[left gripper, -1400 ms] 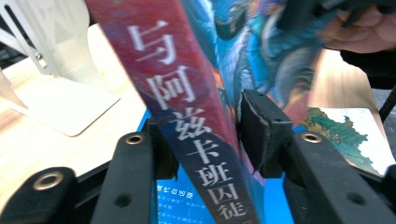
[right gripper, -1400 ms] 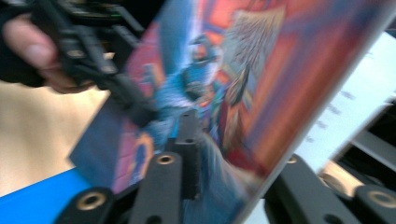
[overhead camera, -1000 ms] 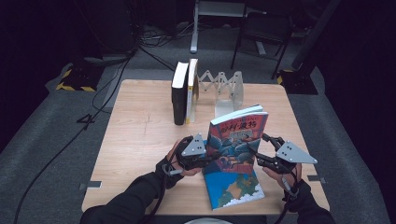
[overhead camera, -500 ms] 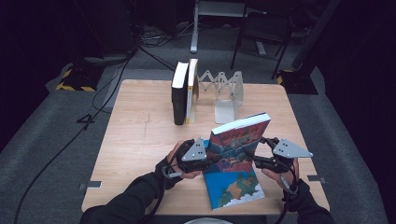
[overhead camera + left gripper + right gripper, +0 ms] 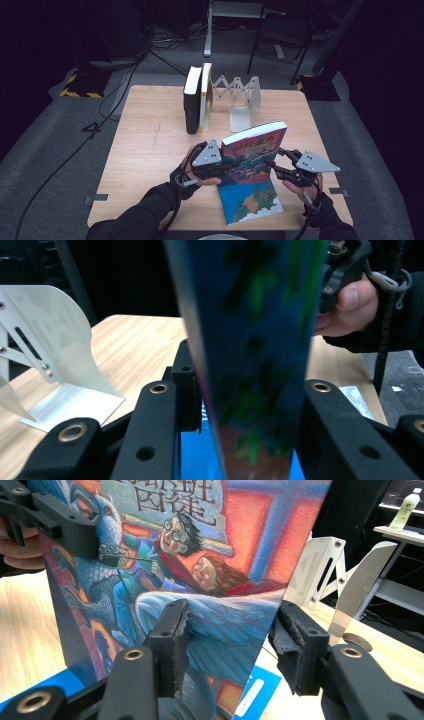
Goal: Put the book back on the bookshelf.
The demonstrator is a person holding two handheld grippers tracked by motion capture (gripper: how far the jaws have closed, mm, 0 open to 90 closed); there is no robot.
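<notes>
We are standing a picture book (image 5: 255, 150) upright near the front of the table (image 5: 150, 145), its lower edge over a second, blue-covered book (image 5: 250, 200) that lies flat there. The left gripper (image 5: 220, 167) holds the book's left edge, its fingers (image 5: 160, 430) narrowed on the cover, and they have just been easing open a little with the book between them. The right gripper (image 5: 272, 167) straddles the right edge; its fingers (image 5: 172, 640) have just been closing in, yet we cannot tell whether the outer one presses the book. Two books (image 5: 197, 97) already stand against the folding book rack (image 5: 240, 97) at the back. Next, we judge, the upright book must be carried to that rack and set beside them, which calls for a firm hold on both edges.
</notes>
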